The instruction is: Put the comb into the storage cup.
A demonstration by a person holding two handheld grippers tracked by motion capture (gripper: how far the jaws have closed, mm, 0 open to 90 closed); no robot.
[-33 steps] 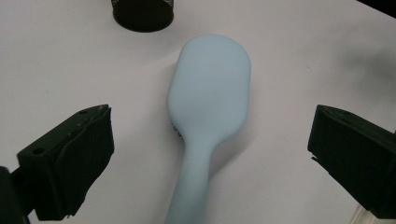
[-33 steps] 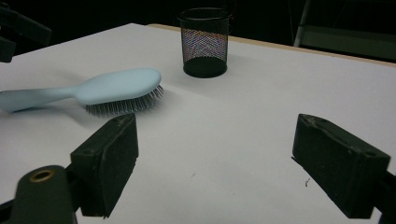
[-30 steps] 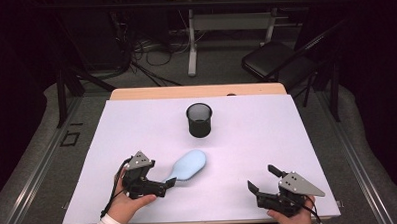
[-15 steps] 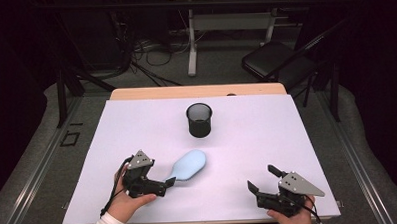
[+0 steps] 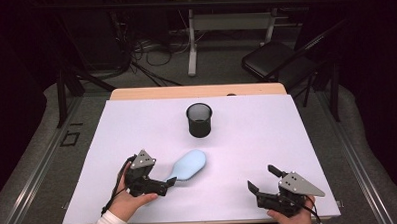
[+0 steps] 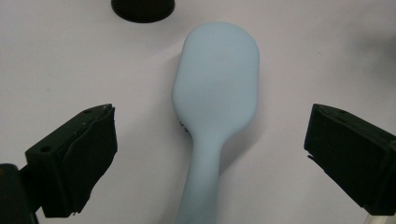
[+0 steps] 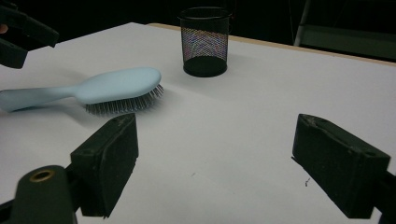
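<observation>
Hairbrush (image 5: 188, 165) in pale blue is being shown lying bristles-down on the white table (image 5: 297, 138), slightly left of the middle, with its paddle head turned toward the black mesh cup (image 5: 199, 120) and its handle reaching back toward the left gripper (image 5: 165, 182). In the left gripper view the brush (image 6: 215, 93) is being framed between the two black jaws, which are being held wide apart on either side of the narrow handle without touching it. The right gripper (image 5: 261, 185) is being held near the front right corner of the table, well apart from the brush, and its jaws too are standing wide apart with nothing between them. From the right gripper view the brush (image 7: 119, 86) is being seen side-on, with fine metal-looking bristles (image 7: 126, 103) under the head. It is being judged light and stiff, most likely a moulded plastic body with a smooth matt back that could slide a little under the pads. The best hold is being judged to be across the handle, close to where it widens into the head, so that the weight does not tip it. The bristle side is better being left alone, since the pins would bend and give no firm purchase.
</observation>
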